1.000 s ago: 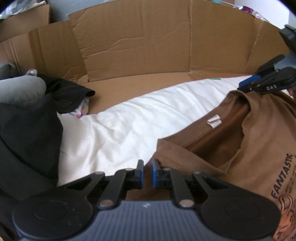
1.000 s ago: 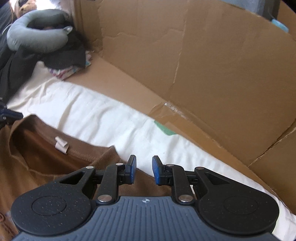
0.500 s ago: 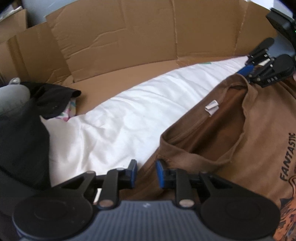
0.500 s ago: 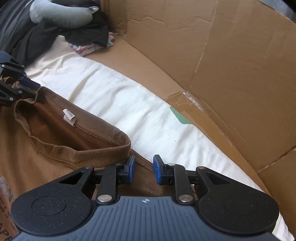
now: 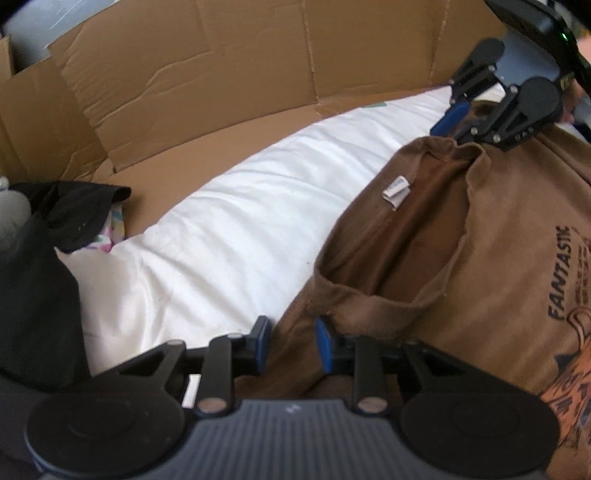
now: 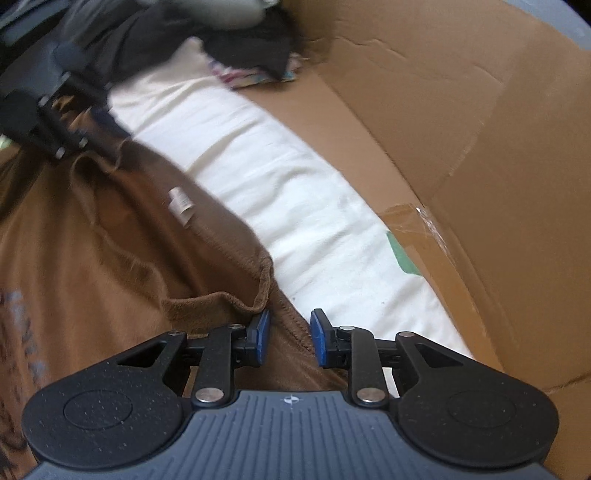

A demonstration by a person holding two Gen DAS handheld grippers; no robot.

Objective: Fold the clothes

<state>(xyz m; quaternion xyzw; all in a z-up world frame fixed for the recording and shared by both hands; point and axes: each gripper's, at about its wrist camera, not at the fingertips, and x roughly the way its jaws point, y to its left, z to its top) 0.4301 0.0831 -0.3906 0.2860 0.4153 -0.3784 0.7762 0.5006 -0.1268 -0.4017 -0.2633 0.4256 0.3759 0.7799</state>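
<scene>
A brown T-shirt (image 5: 498,258) with a "FANTASTIC" print and an orange graphic lies face up on a white sheet (image 5: 221,240), its collar open and its white neck label (image 5: 397,188) showing. My left gripper (image 5: 293,343) stands over the shirt's near shoulder. Its jaws are opening, and fabric lies in the gap without being pinched. In the right wrist view my right gripper (image 6: 290,338) straddles the other shoulder seam of the shirt (image 6: 92,277), open, pads clear of the cloth. The right gripper (image 5: 461,122) also shows at the collar's far end in the left wrist view.
Brown cardboard walls (image 5: 221,74) and a cardboard floor ring the sheet (image 6: 295,206) on the far side. A heap of dark clothes (image 5: 37,277) with a grey cushion (image 6: 221,11) lies at the sheet's left end.
The left jaws, nearly shut on the shoulder fabric before, have spread apart. Both grippers rolled, and the shirt's collar now lies wider open between them.
</scene>
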